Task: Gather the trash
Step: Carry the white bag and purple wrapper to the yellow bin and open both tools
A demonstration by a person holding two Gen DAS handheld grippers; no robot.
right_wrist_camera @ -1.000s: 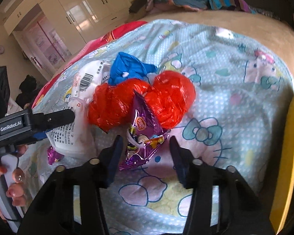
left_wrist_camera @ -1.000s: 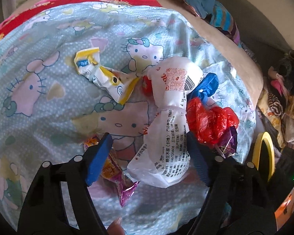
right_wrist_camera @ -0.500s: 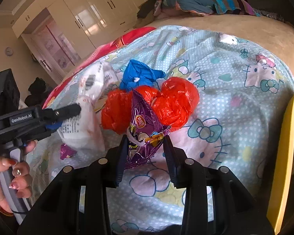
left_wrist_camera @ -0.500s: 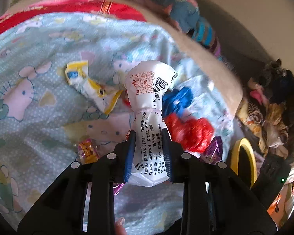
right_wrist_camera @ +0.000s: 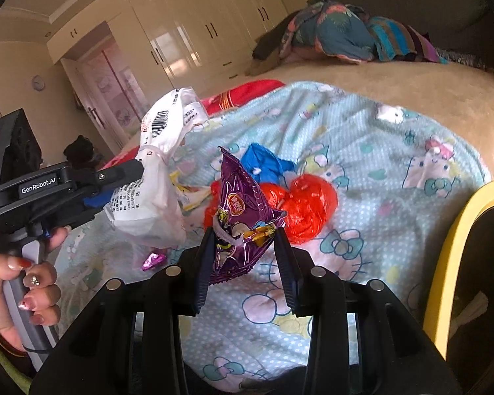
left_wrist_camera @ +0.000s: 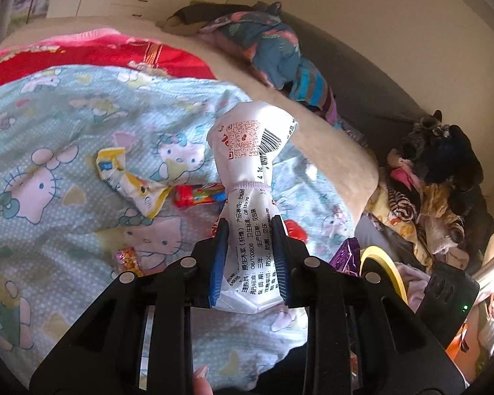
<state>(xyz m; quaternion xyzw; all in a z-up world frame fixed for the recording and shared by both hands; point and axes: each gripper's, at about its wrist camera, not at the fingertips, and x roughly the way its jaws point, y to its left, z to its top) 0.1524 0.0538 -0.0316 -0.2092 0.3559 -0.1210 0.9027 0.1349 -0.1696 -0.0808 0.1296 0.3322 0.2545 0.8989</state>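
My left gripper (left_wrist_camera: 248, 260) is shut on a white plastic wrapper (left_wrist_camera: 247, 171) printed with a barcode, held up above the Hello Kitty bedsheet (left_wrist_camera: 49, 131); the wrapper also shows in the right wrist view (right_wrist_camera: 154, 194). My right gripper (right_wrist_camera: 245, 256) is shut on a purple snack wrapper (right_wrist_camera: 240, 210), lifted off the sheet. On the sheet lie a red plastic bag (right_wrist_camera: 306, 207), a blue wrapper (right_wrist_camera: 266, 163), a yellow-white wrapper (left_wrist_camera: 128, 177), a red wrapper (left_wrist_camera: 197, 194) and a small pink candy wrapper (right_wrist_camera: 153, 260).
A yellow-rimmed bin (right_wrist_camera: 457, 263) stands at the bed's right edge; it also shows in the left wrist view (left_wrist_camera: 382, 266). Piled clothes (left_wrist_camera: 438, 184) lie beyond the bed. Folded blankets (right_wrist_camera: 339, 36) sit at the far end. Wardrobes (right_wrist_camera: 194, 29) line the wall.
My left gripper closed on the white wrapper and lifted it. My right gripper closed on the purple wrapper and raised it off the sheet.
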